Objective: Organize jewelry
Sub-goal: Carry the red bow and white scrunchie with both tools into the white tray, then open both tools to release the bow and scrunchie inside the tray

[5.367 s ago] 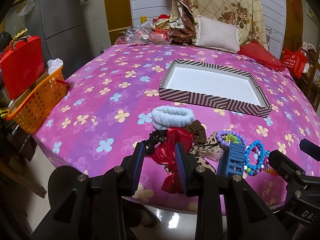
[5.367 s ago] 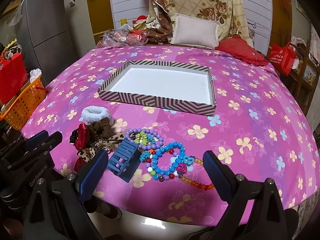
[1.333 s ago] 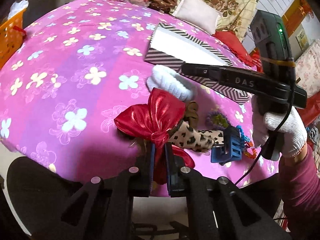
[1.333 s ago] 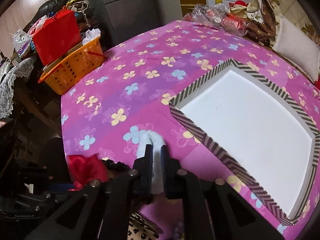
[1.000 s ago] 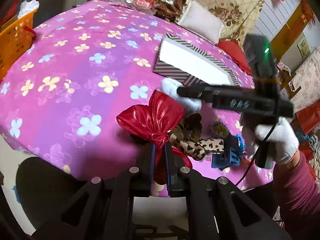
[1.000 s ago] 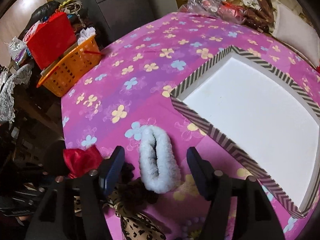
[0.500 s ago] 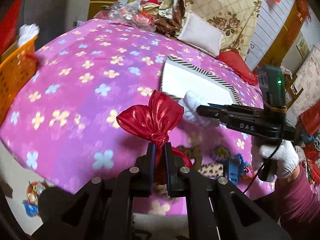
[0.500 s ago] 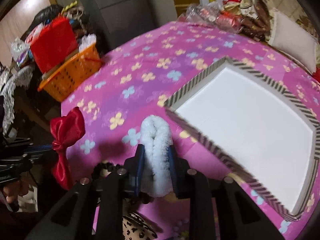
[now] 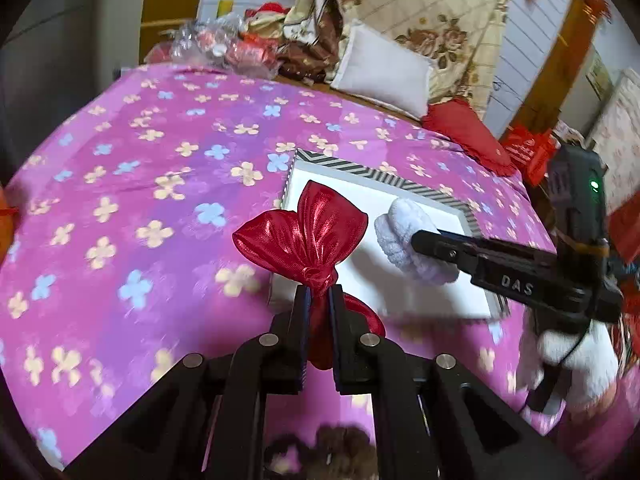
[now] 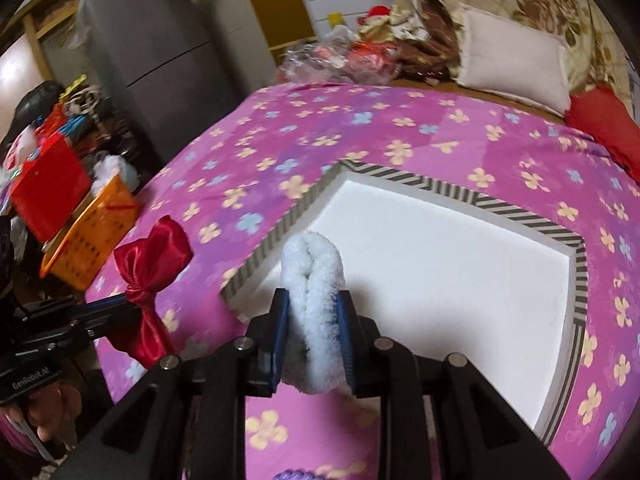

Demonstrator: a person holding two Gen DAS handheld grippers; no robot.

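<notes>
Surroundings: a bed with a pink flowered bedspread; white pillow and red cushion at its far side, orange basket off the left edge.
Box: striped-rim tray, white inside, bare, lying flat on the bedspread.
Left gripper: fingers clenched on the knot of the red satin bow, held beside the tray's near-left corner.
Right gripper: fingers squeezing the white fluffy scrunchie, held above the tray's near-left corner.
In the way: nothing between either piece and the tray.
</notes>
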